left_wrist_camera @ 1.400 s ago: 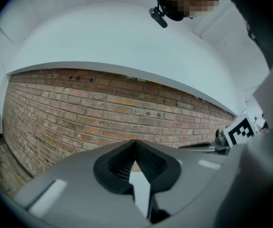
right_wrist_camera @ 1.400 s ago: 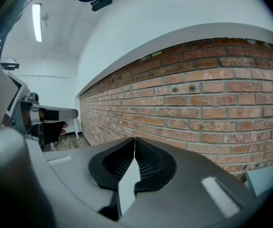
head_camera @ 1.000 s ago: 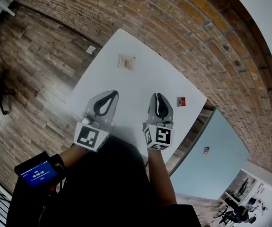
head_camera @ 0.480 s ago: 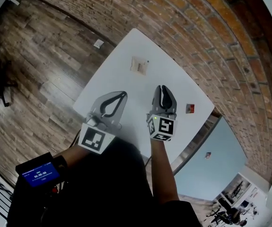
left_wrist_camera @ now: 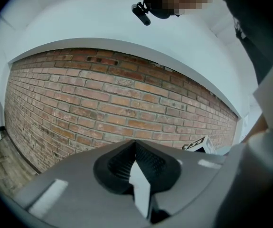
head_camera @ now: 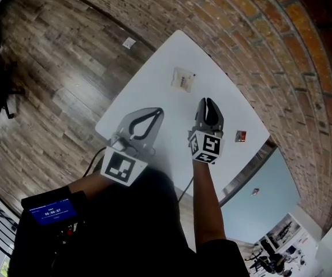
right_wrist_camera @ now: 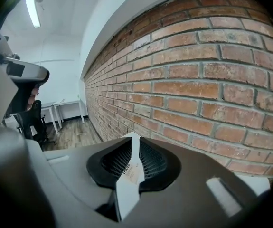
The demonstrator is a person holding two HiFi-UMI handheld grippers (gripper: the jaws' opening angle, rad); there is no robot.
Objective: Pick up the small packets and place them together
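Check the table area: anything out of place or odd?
A small pale square thing lies on the wood floor past the white table's far-left edge; too small to tell whether it's a packet. The red packet sits close to the table's right edge. Nothing looks spilled or damaged.

Right claw (right_wrist_camera: 134, 137) pinches printed packet (right_wrist_camera: 129, 175), left claw (left_wrist_camera: 135, 144) white packet (left_wrist_camera: 140, 186), cream packet (head_camera: 183, 79), red packet (head_camera: 241, 135) on table (head_camera: 148, 97)
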